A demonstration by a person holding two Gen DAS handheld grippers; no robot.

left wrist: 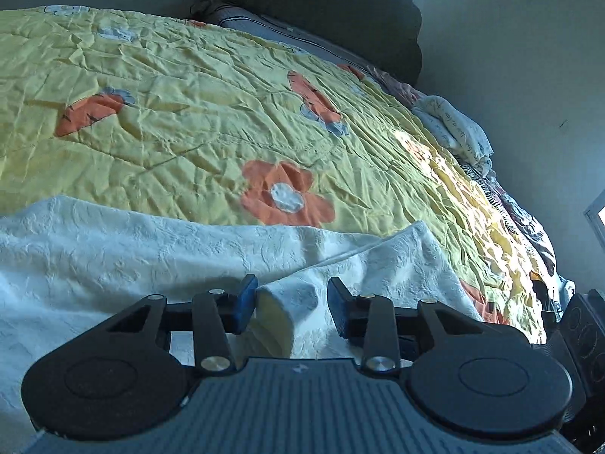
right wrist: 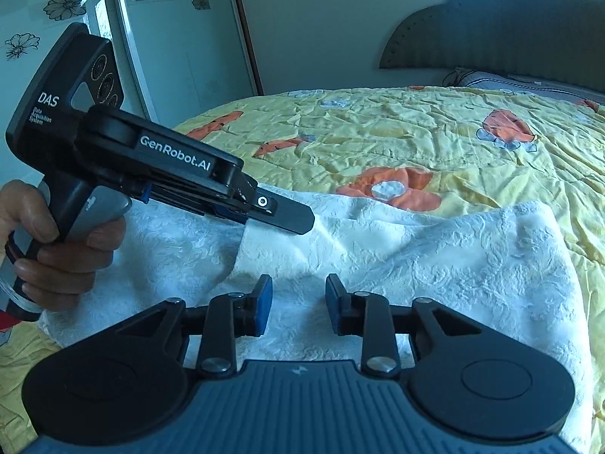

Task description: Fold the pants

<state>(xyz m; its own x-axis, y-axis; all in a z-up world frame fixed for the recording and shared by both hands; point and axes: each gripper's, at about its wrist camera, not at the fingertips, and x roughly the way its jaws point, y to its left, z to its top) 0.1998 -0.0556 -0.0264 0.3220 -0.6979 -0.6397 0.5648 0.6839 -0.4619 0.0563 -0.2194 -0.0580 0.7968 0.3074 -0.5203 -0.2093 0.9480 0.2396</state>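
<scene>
Nearest the lens, the right gripper (right wrist: 298, 304) hangs over the white textured fabric pants (right wrist: 416, 249) with its blue pads apart and nothing pinched between them. To its left the left gripper (left wrist: 291, 304), gripped by a person's hand (right wrist: 56, 242), also stands parted, a rolled fold of the white cloth lying between its pads without being squeezed. The pants sprawl across the near edge of the yellow quilted bedspread with orange flowers (right wrist: 435, 132), which stretches to a dark padded headboard (right wrist: 491, 38). Closing now risks catching only the top layer, so the fold could slip and skew. Only the right wrist view shows the hand and the floral-patterned wardrobe door (right wrist: 75, 7); only the left shows the crumpled bedding (left wrist: 453, 128) along the wall.
</scene>
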